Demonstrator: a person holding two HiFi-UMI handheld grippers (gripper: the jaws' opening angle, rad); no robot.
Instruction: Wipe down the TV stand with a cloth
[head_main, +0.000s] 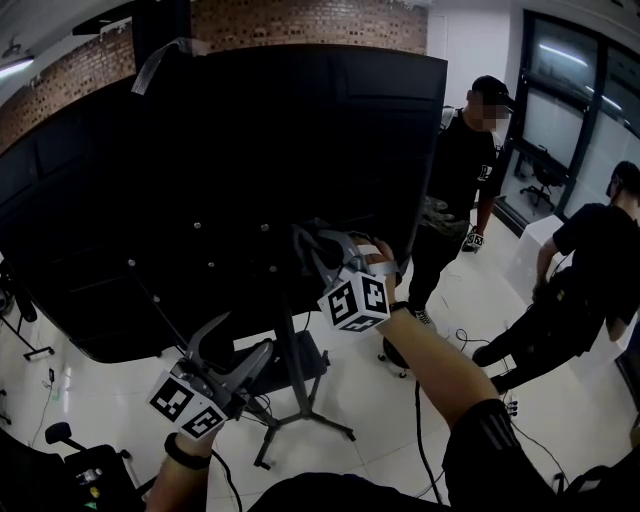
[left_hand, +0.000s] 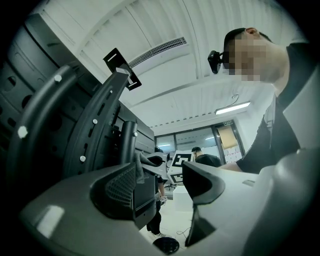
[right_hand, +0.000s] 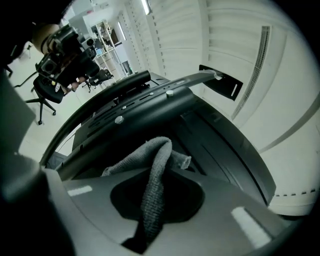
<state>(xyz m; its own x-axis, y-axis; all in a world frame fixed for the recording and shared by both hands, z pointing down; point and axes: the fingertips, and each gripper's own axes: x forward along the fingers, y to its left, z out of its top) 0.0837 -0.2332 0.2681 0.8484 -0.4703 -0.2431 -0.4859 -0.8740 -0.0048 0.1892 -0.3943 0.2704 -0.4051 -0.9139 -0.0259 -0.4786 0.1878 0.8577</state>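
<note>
The TV stand (head_main: 297, 372) is a dark pole on splayed grey legs, and it carries a big black TV (head_main: 250, 150) seen from behind. Its curved mounting arms (right_hand: 135, 107) fill the right gripper view. My right gripper (head_main: 325, 245) is up at the bracket behind the TV. It is shut (right_hand: 157, 200) on a grey cloth (right_hand: 155, 170), which drapes over the jaws against the bracket. My left gripper (head_main: 235, 335) is lower left beside the pole (left_hand: 127, 145). Its jaws (left_hand: 162, 185) stand apart with nothing between them. Through that gap the cloth (left_hand: 139, 165) shows.
Two people in black stand at the right, one (head_main: 465, 170) by the TV's edge and one (head_main: 590, 270) bending further right. Cables (head_main: 430, 400) run over the white floor by the stand's legs. A black device (head_main: 85, 470) sits at the lower left.
</note>
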